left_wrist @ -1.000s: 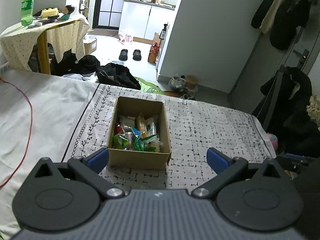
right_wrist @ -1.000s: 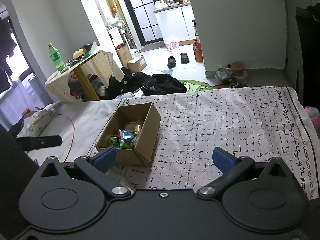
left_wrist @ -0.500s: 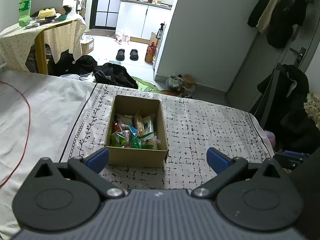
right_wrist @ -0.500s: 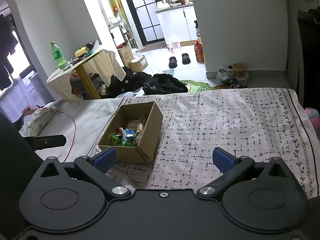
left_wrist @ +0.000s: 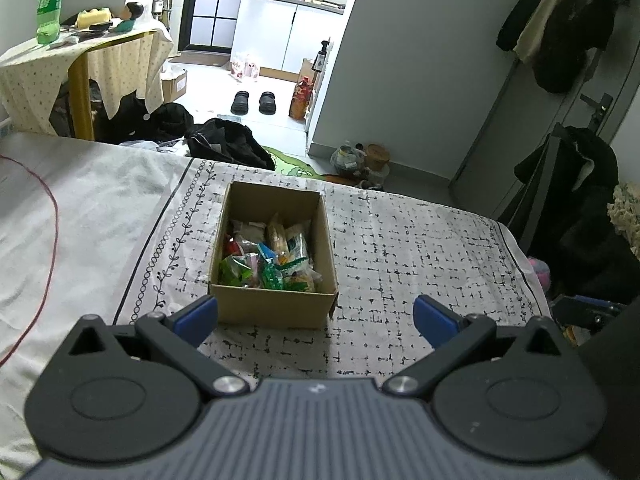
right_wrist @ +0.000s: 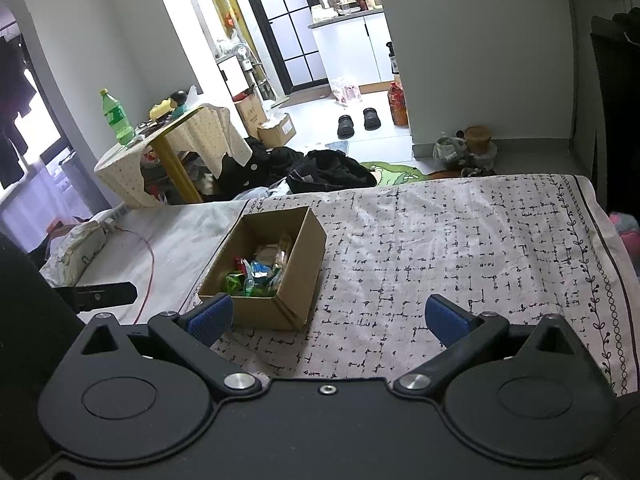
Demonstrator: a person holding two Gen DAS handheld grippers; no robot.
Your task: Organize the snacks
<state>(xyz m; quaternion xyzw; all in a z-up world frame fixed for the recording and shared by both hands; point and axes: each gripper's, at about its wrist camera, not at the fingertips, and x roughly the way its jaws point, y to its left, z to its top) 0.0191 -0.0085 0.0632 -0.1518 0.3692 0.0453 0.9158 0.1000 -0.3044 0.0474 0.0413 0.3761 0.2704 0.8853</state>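
A brown cardboard box (left_wrist: 272,312) (right_wrist: 298,268) stands on the patterned cloth, holding several wrapped snacks (left_wrist: 272,256) (right_wrist: 260,268) in green, blue, red and clear packets. My left gripper (left_wrist: 316,316) is open and empty, hovering just short of the box's near wall. Its blue left pad (left_wrist: 196,314) sits level with the box's near left corner. My right gripper (right_wrist: 328,316) is open and empty too, with the box ahead on its left and bare cloth between its pads.
The black-and-white patterned cloth (left_wrist: 420,256) (right_wrist: 480,248) covers the surface; plain white sheet (left_wrist: 80,216) with a red cable (left_wrist: 52,240) lies left. Beyond the far edge are dark bags (left_wrist: 228,144), a draped side table (left_wrist: 40,64) with a green bottle (left_wrist: 50,4), and shoes (left_wrist: 254,102).
Both grippers drew back and rose slightly, so the box sits a little farther away in both views. Both stayed open and empty.
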